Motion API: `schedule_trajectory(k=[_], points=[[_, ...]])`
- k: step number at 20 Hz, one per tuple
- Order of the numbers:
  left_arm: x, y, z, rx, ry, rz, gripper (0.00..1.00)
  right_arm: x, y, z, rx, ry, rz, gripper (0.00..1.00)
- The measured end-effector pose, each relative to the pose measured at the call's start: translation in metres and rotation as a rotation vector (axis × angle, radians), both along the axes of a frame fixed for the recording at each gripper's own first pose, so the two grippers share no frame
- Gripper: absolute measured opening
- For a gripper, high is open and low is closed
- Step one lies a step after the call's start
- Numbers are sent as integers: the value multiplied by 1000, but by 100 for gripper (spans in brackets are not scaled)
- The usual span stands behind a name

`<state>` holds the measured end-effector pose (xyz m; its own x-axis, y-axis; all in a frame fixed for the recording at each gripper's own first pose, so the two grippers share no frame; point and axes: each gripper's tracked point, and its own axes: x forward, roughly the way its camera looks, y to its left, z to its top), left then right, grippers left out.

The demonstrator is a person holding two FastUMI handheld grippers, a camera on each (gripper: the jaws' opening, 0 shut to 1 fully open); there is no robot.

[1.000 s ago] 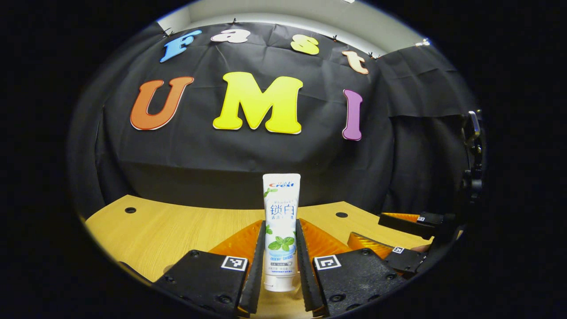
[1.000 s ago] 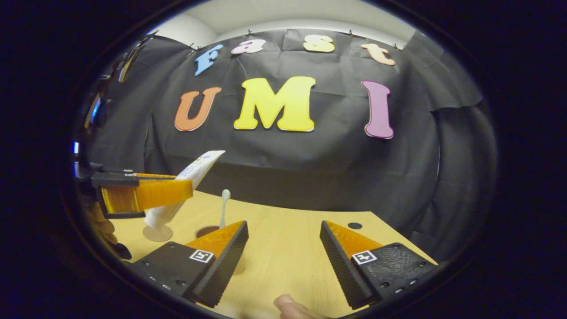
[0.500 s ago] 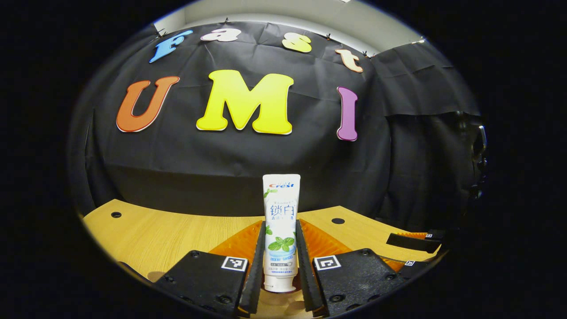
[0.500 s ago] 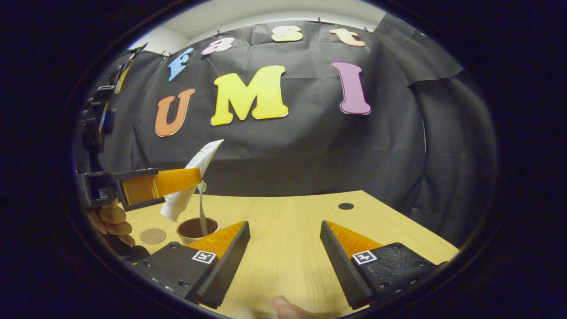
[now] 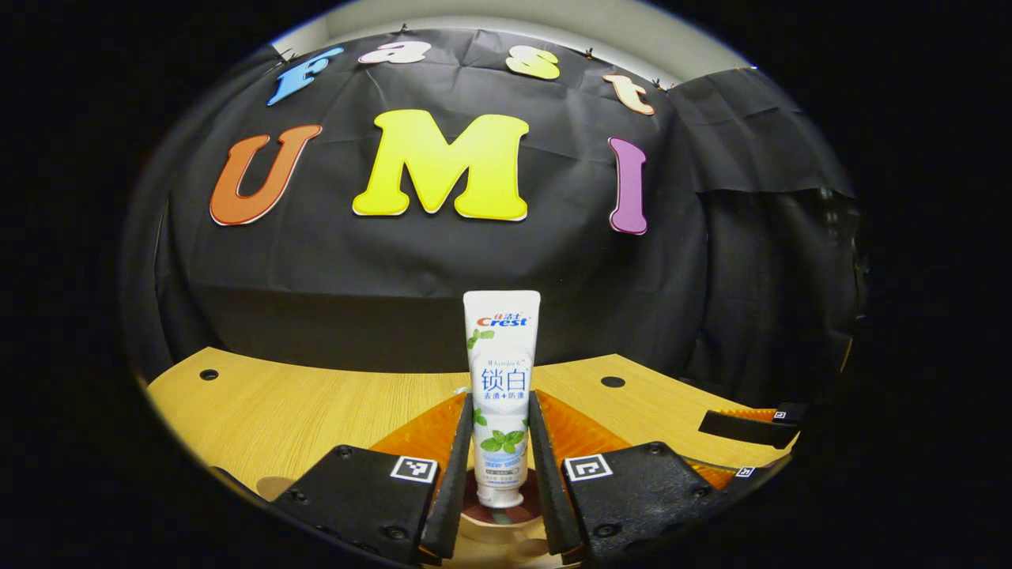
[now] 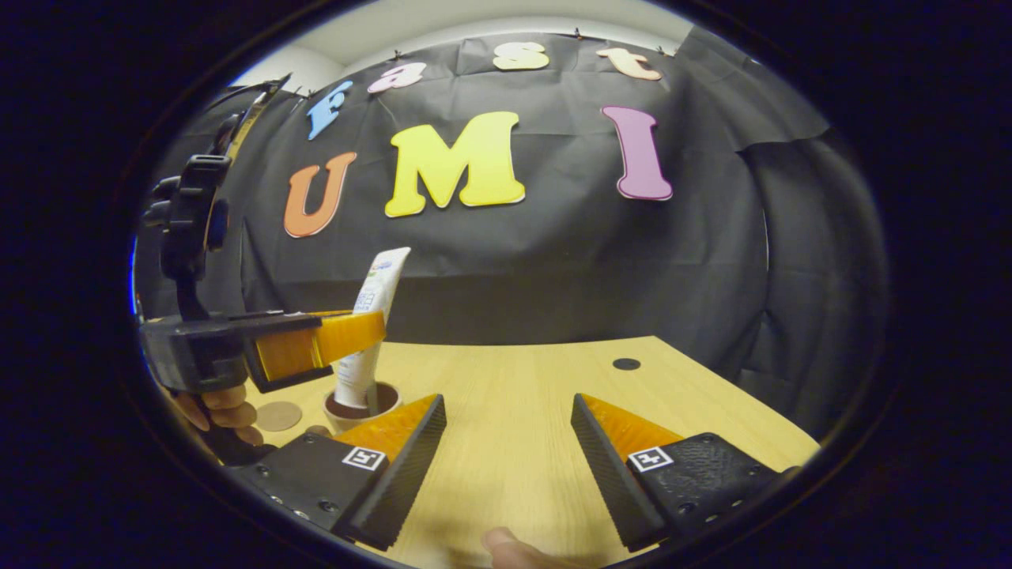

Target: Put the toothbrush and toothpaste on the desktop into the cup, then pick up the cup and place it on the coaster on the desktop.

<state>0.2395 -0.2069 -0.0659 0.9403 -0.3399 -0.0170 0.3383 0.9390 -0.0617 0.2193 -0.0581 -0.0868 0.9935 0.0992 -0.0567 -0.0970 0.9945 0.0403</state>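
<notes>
the left gripper [image 5: 501, 466] is clamped on a white toothpaste tube [image 5: 502, 379], one finger pressing each flat side, and holds it over a tan cup [image 6: 362, 405] with a dark inside that stands on the wooden desktop [image 6: 514, 411]. in the right gripper view the same tube [image 6: 371, 316] appears with its cap end down inside the cup's mouth and its crimped end up, so its long axis runs nearly upright with a slight lean. the step in hand looks like dropping the toothpaste into the cup. the next move likely calls for parting the fingers so the tube settles, then backing the gripper away without tipping the cup. the toothbrush cannot be made out here; it may be hidden behind the tube. a round brown coaster [image 6: 278, 416] lies flat just beside the cup, on the side of the hand [image 6: 225, 407] holding the left gripper. the right gripper [image 6: 507, 450] hangs over bare desktop, fingers wide apart, holding nothing.
</notes>
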Motion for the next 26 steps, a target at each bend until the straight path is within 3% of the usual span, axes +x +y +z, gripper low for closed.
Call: schedule_trajectory(k=[7,13,15,17,22,23,24,25,26], points=[[-18,14,14,-4,-19,2,44,-5,9,-1,40,14,31,94],[-46,62,11,17,-9,45,52,-20,24,3,-35,12,-5,94],[-57,78,9,15,-10,58,57,-29,31,1,-71,11,-23,95],[-68,93,4,19,-10,64,77,-36,45,1,-89,21,-17,94],[-88,142,-12,81,-21,159,91,-52,81,2,-73,75,12,96],[-93,150,-14,103,-25,172,91,-53,86,5,-76,81,14,96],[-97,158,-16,115,-32,181,85,-53,91,8,-89,84,17,96],[-102,164,-18,119,-41,182,93,-52,96,11,-111,89,20,96],[-105,168,-19,115,-46,183,93,-51,100,14,-122,99,24,96]])
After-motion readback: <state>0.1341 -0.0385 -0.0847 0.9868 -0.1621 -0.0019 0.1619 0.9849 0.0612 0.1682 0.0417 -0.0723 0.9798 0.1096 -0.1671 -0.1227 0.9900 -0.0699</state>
